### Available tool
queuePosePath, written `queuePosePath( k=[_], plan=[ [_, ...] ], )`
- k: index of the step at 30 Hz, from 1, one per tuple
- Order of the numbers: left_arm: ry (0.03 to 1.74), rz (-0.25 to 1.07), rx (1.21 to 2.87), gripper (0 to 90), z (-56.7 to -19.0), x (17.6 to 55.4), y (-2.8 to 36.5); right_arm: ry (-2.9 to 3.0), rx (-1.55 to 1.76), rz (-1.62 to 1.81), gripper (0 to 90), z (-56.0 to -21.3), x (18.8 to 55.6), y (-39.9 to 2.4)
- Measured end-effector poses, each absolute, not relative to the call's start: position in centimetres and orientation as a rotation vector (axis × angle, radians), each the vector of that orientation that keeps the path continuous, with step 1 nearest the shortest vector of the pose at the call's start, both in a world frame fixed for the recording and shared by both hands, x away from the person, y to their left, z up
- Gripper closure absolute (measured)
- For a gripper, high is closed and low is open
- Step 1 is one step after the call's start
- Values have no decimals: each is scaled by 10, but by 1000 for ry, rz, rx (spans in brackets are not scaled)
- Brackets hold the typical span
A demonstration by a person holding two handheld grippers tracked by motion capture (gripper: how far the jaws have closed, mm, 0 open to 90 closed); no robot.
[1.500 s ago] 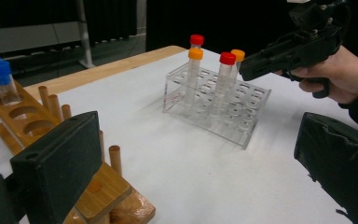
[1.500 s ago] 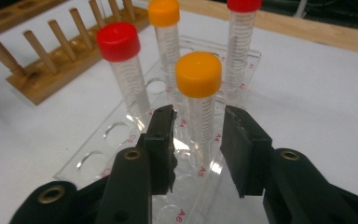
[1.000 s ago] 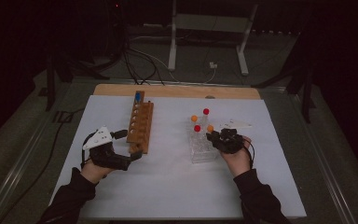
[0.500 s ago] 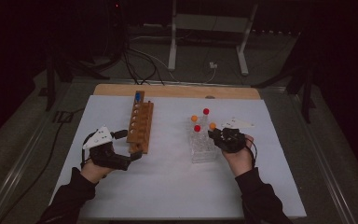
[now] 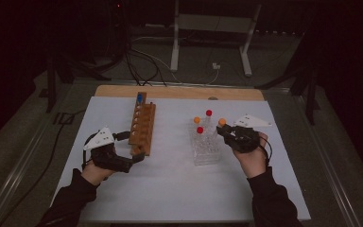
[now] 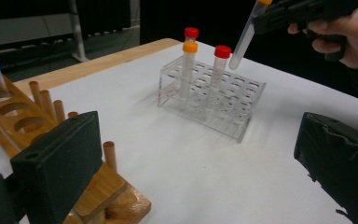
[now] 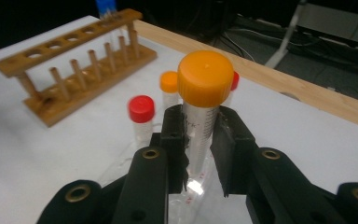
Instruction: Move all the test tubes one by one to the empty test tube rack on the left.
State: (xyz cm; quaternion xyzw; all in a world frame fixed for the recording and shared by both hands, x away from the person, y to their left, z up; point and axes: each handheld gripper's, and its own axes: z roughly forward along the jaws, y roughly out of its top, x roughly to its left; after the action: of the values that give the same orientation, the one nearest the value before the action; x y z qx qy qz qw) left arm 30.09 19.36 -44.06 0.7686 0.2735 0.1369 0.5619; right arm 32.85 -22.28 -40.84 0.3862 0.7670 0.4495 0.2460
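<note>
At right of centre in the high view, the right tongs (image 5: 228, 134) clamp an orange-capped tube (image 7: 203, 116) above the clear rack (image 5: 205, 147); left tongs (image 6: 196, 172) gape empty beside the wooden rack (image 5: 142, 125).

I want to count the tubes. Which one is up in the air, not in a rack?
The orange-capped tube pinched in the right tool. It hangs tilted above the clear rack, where three other capped tubes stand.

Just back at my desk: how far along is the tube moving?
Done: one blue-capped tube stands in the wooden rack. In hand: the right gripper holds an orange-capped tube clear of the clear rack. Left: three capped tubes there.
</note>
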Motion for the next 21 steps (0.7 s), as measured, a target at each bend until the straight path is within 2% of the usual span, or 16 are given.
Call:
queuePosePath(
  k=[7, 21],
  plan=[
    [619, 302, 1827, 18, -439, 300, 188, 2173, 988, 1275, 743, -403, 310, -216],
    [538, 224, 1871, 19, -437, 296, 168, 2403, 812, 1324, 743, -422, 279, -173]
  ],
)
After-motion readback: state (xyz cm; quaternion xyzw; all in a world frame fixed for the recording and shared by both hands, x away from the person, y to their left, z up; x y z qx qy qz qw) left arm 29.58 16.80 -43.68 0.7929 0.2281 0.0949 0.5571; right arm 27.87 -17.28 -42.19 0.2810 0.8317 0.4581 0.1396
